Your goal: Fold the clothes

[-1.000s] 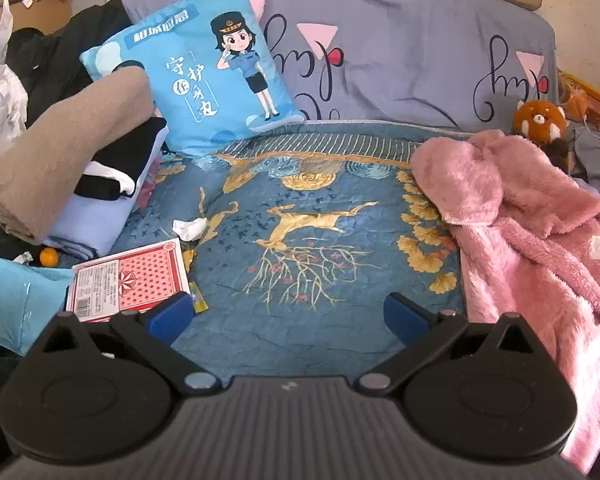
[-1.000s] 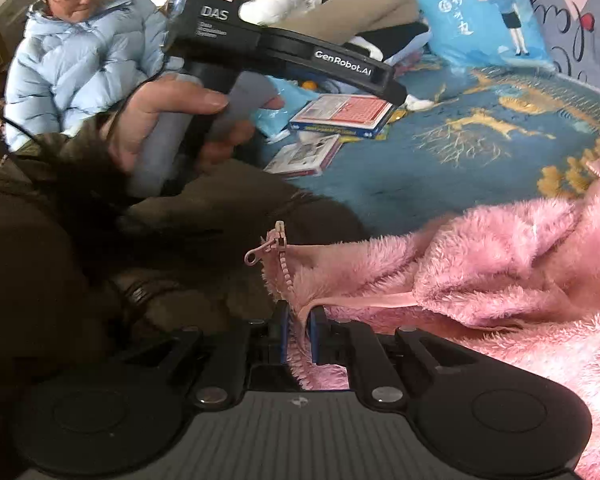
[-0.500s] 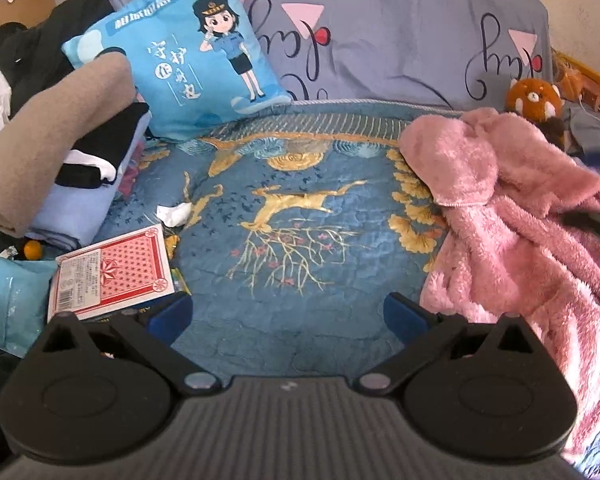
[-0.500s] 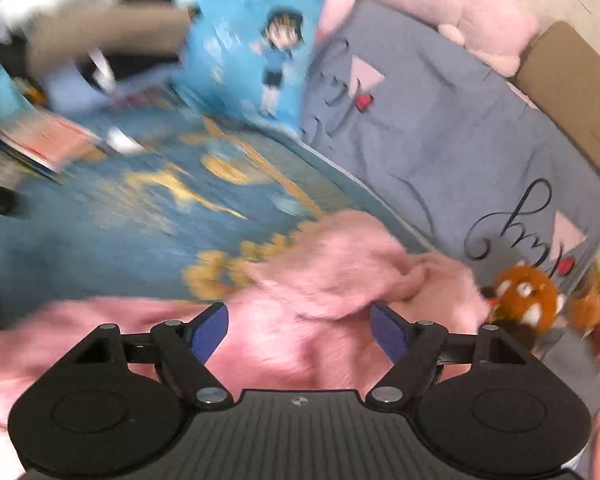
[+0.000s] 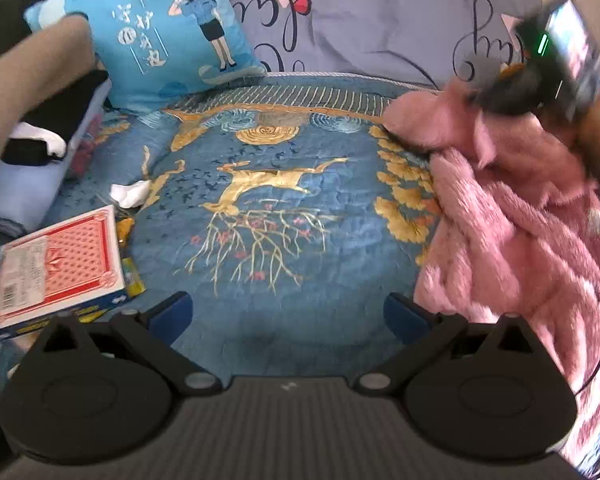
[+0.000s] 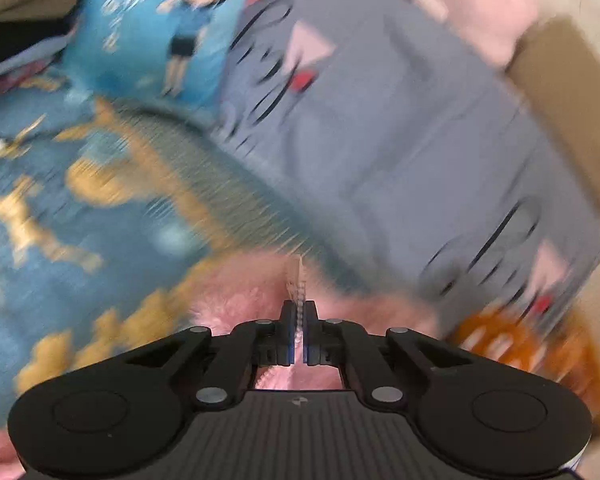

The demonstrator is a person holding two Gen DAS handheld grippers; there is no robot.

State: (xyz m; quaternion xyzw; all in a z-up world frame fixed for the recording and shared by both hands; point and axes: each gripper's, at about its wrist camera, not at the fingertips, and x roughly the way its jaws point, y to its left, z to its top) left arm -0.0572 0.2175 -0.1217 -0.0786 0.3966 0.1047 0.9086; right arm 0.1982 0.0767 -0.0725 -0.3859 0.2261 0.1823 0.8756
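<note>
A fluffy pink fleece garment (image 5: pixel 512 216) is lying heaped along the right side of a blue quilted bed cover (image 5: pixel 268 208), its zipper edge (image 6: pixel 299 288) pinched as the right gripper (image 6: pixel 299 320) fingers are just clamping shut on it. The left gripper (image 5: pixel 288 314) is hovering with fingers spread wide, empty, beside a red-patterned box (image 5: pixel 56 268).

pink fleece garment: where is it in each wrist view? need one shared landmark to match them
Left wrist: pink fleece garment fills the right side, on the blue bedspread.
Right wrist: only a strip at bottom centre, its zipper edge pinched in the shut jaws of the right gripper.
Shared landmark: blue cartoon pillow, upper left in both views.
</note>
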